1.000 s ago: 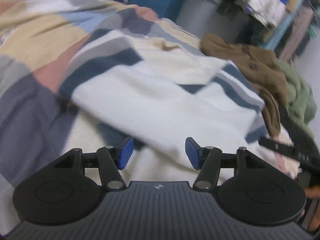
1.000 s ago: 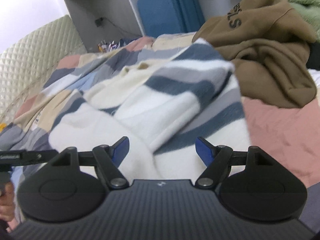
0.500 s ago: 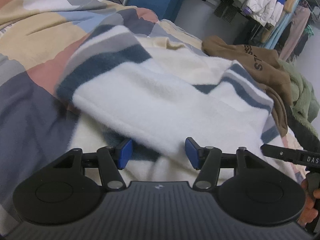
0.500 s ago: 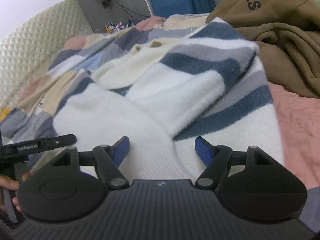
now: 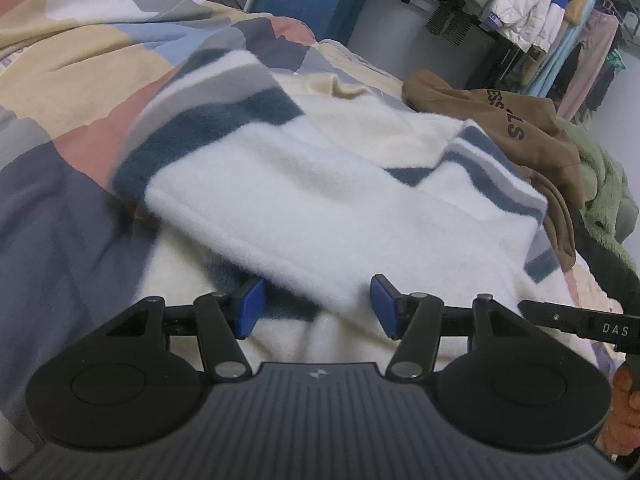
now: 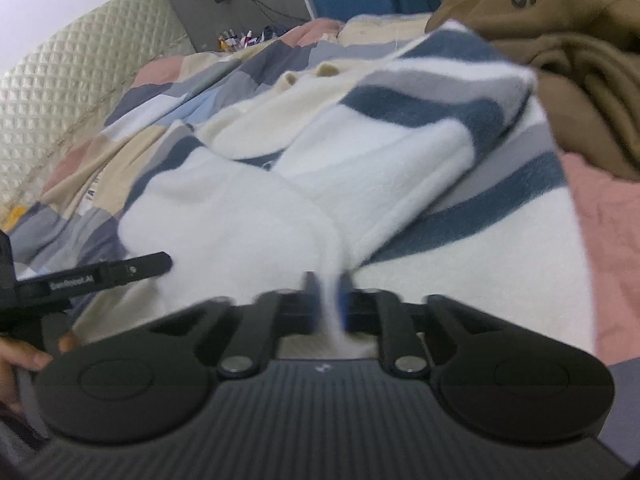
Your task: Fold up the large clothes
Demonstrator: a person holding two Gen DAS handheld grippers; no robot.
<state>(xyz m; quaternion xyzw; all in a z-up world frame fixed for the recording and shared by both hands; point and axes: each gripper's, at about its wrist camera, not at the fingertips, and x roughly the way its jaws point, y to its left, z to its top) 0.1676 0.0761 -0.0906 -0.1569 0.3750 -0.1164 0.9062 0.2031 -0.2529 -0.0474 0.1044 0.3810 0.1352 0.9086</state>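
Jaws of the right gripper [image 6: 327,300] have just been closing and are now pinching a white fold of the striped fleece sweater [image 6: 380,152], which is lying spread over the patchwork bedspread [image 5: 72,68]. The left gripper [image 5: 316,304] is standing apart over the sweater's near edge, gripping nothing. A brown hoodie [image 5: 516,128] is lying just beyond.

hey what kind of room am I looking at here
Most likely a bedroom. The striped fleece garment lies on a bed with a patchwork quilt, a padded headboard stands behind it, and a rack of hanging clothes lines the far wall.
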